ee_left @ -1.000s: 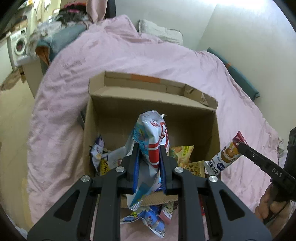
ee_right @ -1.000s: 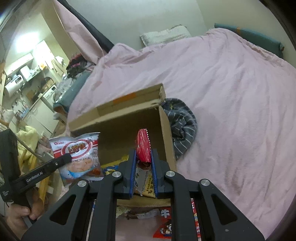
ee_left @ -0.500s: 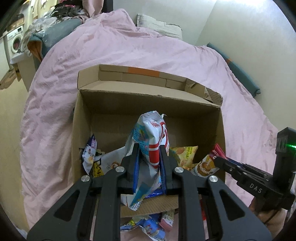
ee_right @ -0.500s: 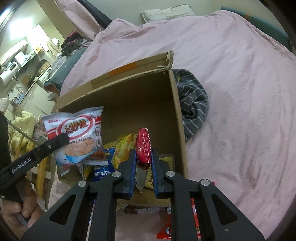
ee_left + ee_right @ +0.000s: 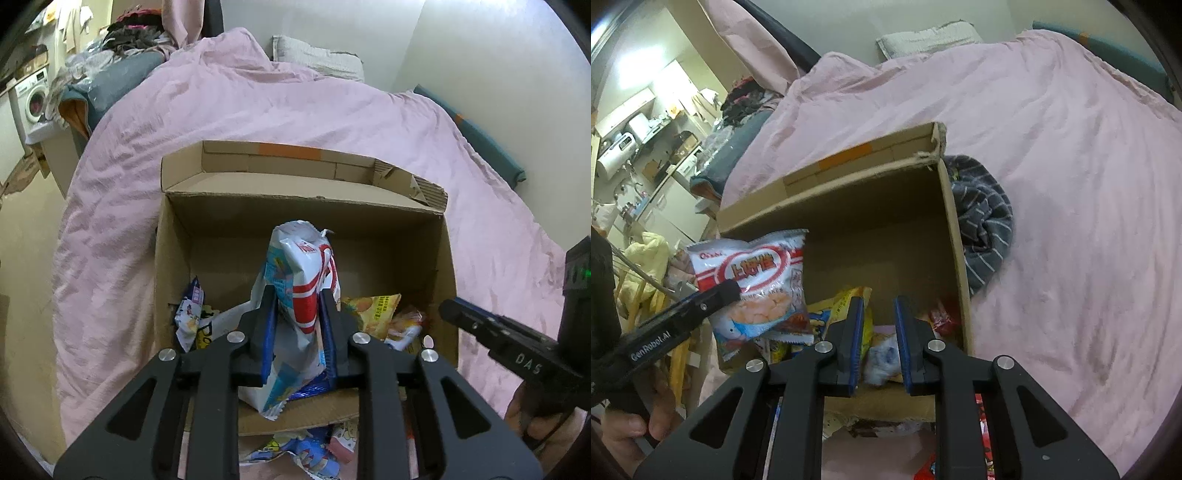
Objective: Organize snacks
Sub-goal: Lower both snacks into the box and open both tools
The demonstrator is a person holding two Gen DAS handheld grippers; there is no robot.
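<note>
An open cardboard box (image 5: 258, 229) sits on a pink bed and holds several snack packets. My left gripper (image 5: 297, 306) is shut on a white, red and blue shrimp-flakes bag (image 5: 299, 280), held upright over the box; the bag also shows in the right wrist view (image 5: 757, 280). My right gripper (image 5: 879, 317) is open and empty above the box's near right corner. A red-ended snack bar (image 5: 943, 314) lies inside the box by the right wall; it also shows in the left wrist view (image 5: 406, 328).
The pink duvet (image 5: 1071, 166) surrounds the box (image 5: 953, 240). A grey striped cloth (image 5: 986, 218) lies against the box's right wall. More snack packets (image 5: 314, 454) lie on the bed before the box's near wall. A yellow packet (image 5: 373, 310) lies in the box.
My right gripper has opened and let go of the red-ended snack bar, which now lies in the box. My left gripper still holds the shrimp-flakes bag over the box.
</note>
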